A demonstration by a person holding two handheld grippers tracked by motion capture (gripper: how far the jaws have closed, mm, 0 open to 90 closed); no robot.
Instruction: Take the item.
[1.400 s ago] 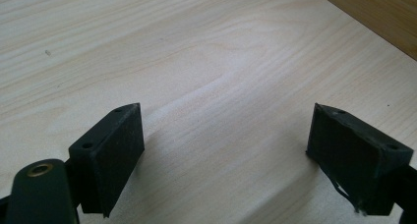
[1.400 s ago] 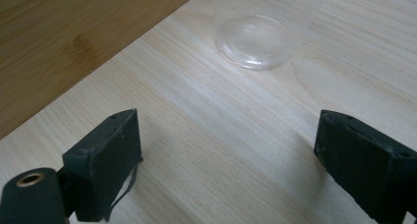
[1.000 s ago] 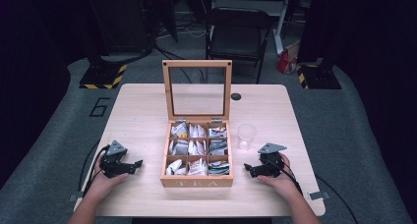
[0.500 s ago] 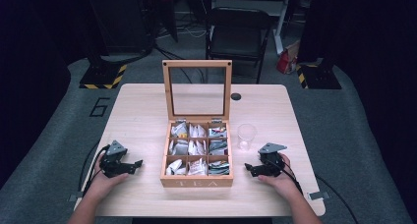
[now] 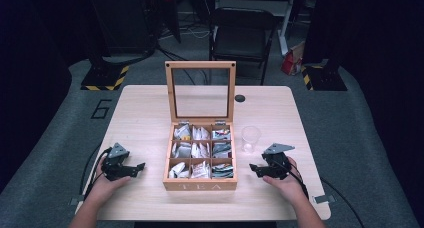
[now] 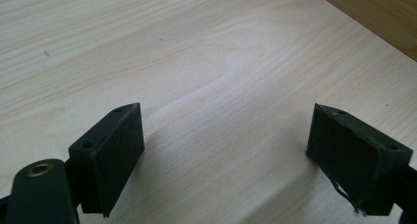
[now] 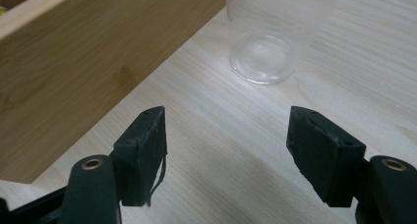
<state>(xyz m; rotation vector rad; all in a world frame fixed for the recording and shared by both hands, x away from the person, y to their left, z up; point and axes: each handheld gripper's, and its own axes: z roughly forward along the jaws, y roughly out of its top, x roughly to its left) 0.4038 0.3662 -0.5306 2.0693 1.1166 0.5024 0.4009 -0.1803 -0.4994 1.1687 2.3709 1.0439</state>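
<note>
Two grippers: both rest low on the table, one on each side of the tea box, jaws pointing inward toward it
Left gripper [image 5: 141, 165]: jaws spread wide with bare wood grain between them in the left gripper view [image 6: 226, 160]; nothing held
Left hand [image 5: 107, 180]: wraps the gripper body from behind, forearm entering from the bottom edge, cable trailing off the table's left side
Right gripper [image 5: 252, 168]: jaws released and wide apart in the right gripper view [image 7: 226, 157]; nothing between them but table surface
Right hand [image 5: 286, 180]: grips the tool from behind, grey three-cornered plate on top
Plastic cup [image 5: 250, 139]: clear, upright, apart from the right gripper and beyond it; just beside the box's right wall; its round base shows ahead of the jaws [image 7: 260, 57]
Tea box [image 5: 200, 185]: wooden, "TEA" on its front face, glass-paned lid [image 5: 200, 90] standing upright and open; its side wall fills the upper left of the right gripper view [image 7: 88, 52]; a corner shows at the top right of the left gripper view [image 6: 383, 13]
Compartments: nine, in three rows of three, holding tea bags [image 5: 201, 150] in pale wrappers
Table [image 5: 145, 113]: light wood, a small dark round disc [image 5: 240, 98] near its far edge
Chair [image 5: 242, 38]: black, beyond the table on the grey floor
</note>
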